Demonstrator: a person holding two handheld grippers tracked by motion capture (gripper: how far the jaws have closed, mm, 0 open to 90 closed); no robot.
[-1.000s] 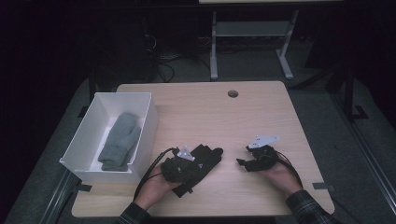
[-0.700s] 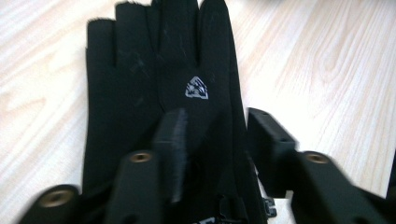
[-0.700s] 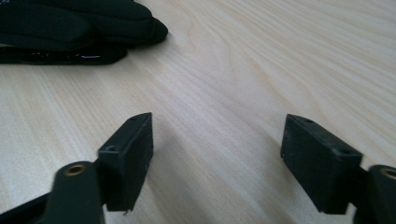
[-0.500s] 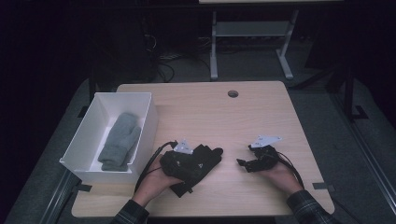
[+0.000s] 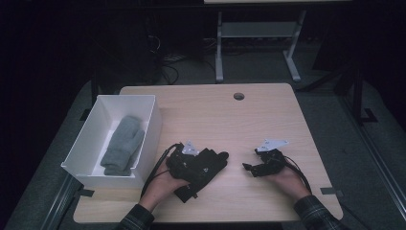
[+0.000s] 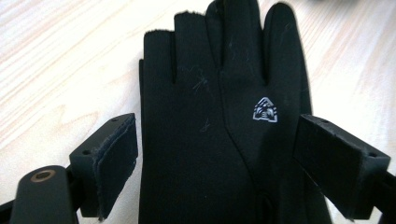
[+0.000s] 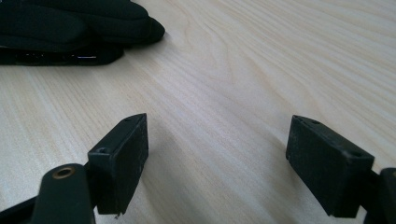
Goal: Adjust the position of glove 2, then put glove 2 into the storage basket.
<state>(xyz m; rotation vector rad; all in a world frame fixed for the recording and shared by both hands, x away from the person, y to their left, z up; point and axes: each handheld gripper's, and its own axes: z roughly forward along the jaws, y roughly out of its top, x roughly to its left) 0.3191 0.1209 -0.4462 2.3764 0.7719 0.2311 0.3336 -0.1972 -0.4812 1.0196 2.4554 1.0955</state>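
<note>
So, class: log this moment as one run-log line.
left gripper: open, jaws just opened, black glove lies flat between them | right gripper: open over bare table | grey mitten: in white box

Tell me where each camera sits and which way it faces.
High view: above the person's side, looking forward and down on the table; both hands, left gripper, right gripper.
Left gripper view: rides that gripper, looking along open jaws at the black glove.
Right gripper view: looks along open jaws across bare wood.
All share the glove.
</note>
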